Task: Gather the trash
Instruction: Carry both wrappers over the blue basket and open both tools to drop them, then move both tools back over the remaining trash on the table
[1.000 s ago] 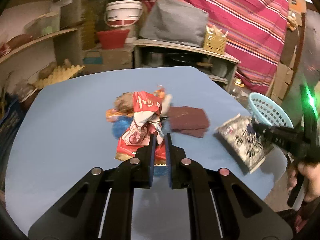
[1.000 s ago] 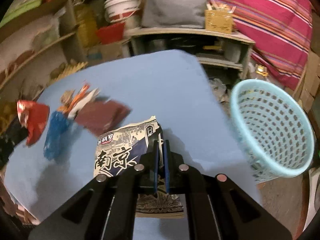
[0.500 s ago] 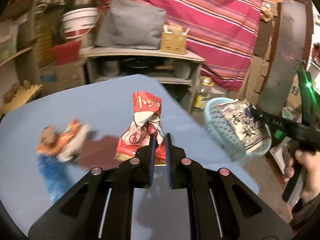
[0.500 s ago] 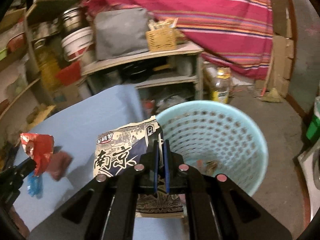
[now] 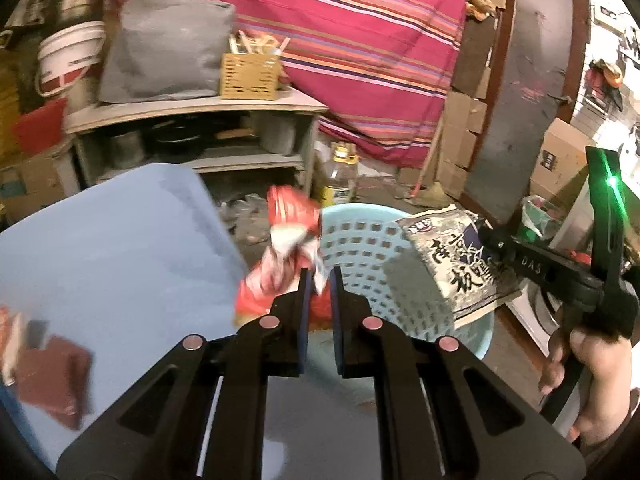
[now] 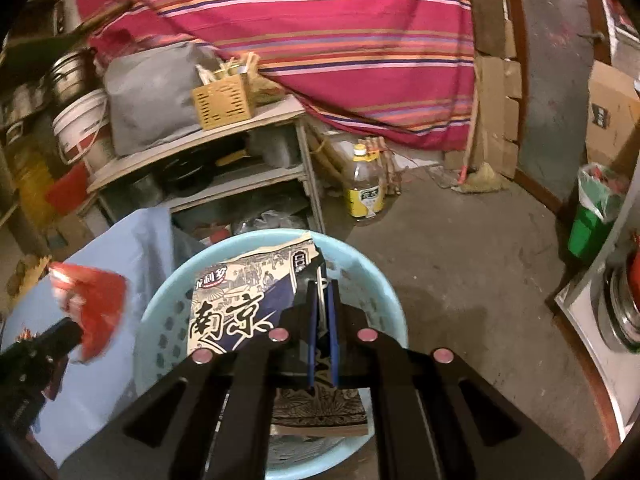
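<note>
My left gripper is shut on a crumpled red and white snack wrapper, held past the blue table's right edge, at the near-left rim of the light blue basket. My right gripper is shut on a flat dark blue and cream printed packet, hanging over the basket's open mouth. From the left wrist view that packet and the right gripper hang over the basket's right side. The red wrapper also appears left of the basket in the right wrist view.
A brown wrapper and other scraps lie on the table at lower left. Behind stand a wooden shelf with a grey bag and a woven box, a striped cloth, a plastic bottle on the concrete floor, cardboard boxes and a green bin.
Both grippers have swung right, off the table towards the basket, each keeping its wrapper. The packet now hangs over the basket and the red wrapper has reached its rim.
</note>
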